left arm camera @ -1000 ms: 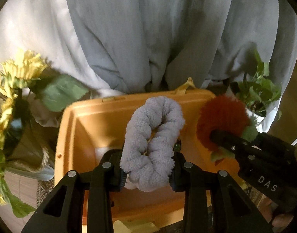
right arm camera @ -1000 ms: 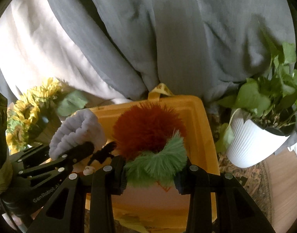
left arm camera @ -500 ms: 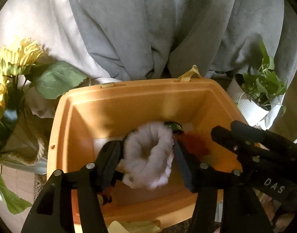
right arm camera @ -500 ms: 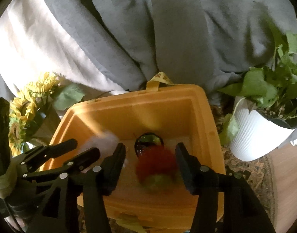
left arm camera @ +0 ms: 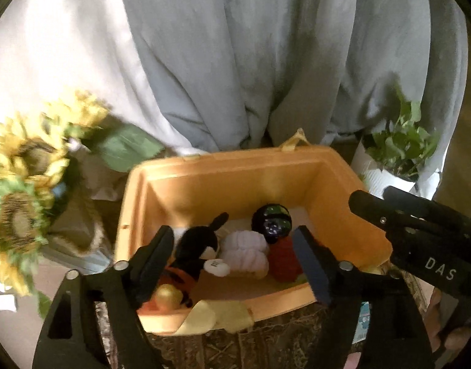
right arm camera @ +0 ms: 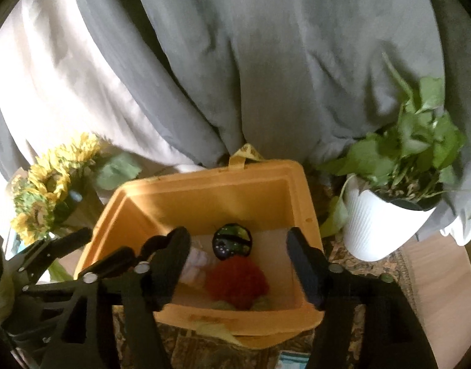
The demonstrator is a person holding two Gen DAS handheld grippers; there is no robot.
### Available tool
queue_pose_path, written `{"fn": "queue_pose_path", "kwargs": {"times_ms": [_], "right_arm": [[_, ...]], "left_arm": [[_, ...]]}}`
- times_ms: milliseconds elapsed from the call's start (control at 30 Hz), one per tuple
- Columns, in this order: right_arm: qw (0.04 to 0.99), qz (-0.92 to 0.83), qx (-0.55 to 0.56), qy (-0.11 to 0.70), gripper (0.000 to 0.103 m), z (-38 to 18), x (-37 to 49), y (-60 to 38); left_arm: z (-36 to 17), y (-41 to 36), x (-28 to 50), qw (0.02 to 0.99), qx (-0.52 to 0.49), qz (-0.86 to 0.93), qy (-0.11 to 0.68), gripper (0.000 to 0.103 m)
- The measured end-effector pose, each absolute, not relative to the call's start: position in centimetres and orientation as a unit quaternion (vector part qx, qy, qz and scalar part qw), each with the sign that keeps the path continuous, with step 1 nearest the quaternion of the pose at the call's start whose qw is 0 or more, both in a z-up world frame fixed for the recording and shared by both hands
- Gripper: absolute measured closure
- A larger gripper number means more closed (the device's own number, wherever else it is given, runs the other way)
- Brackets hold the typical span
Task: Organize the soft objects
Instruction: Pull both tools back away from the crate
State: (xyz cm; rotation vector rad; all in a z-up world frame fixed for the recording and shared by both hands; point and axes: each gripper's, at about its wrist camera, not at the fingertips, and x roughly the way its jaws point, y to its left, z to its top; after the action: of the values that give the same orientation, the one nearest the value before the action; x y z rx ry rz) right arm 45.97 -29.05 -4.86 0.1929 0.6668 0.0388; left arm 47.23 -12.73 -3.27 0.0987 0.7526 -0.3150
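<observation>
Soft toys, a pale plush ring and a red pompom, are lying inside the orange bin; they are looking light and squashy, best pinched mid-body. Left gripper and right gripper are both opening above the bin, gripping nothing.
</observation>
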Motion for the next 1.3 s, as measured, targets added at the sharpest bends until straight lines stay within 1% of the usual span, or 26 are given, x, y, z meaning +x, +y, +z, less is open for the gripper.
{"fn": "queue_pose_path", "kwargs": {"times_ms": [133, 200, 333, 800, 1000, 1300], "right_arm": [[0.948, 0.012, 0.088, 0.306, 0.031, -3.7, 44.2, -28.7], [0.950, 0.010, 0.090, 0.300, 0.028, -3.2, 43.3, -28.6], [0.953, 0.014, 0.090, 0.288, 0.027, -2.4, 41.3, -28.1], [0.961, 0.020, 0.082, 0.265, 0.027, -0.9, 34.3, -25.5], [0.963, 0.023, 0.084, 0.253, 0.027, -0.8, 31.6, -24.9], [0.965, 0.041, 0.080, 0.247, 0.027, -1.5, 28.2, -24.7]], "left_arm": [[-1.9, -11.9, 45.3, 0.929, 0.045, -0.137, 0.341, 0.012], [-1.3, -11.4, 44.3, 0.933, 0.043, -0.133, 0.332, 0.010], [-0.3, -10.6, 42.1, 0.940, 0.042, -0.120, 0.315, 0.005], [1.7, -7.6, 34.9, 0.951, 0.031, -0.092, 0.293, 0.004], [1.7, -6.4, 32.3, 0.953, 0.024, -0.077, 0.293, 0.004], [1.2, -5.0, 26.9, 0.964, 0.015, -0.018, 0.264, 0.004]]}}
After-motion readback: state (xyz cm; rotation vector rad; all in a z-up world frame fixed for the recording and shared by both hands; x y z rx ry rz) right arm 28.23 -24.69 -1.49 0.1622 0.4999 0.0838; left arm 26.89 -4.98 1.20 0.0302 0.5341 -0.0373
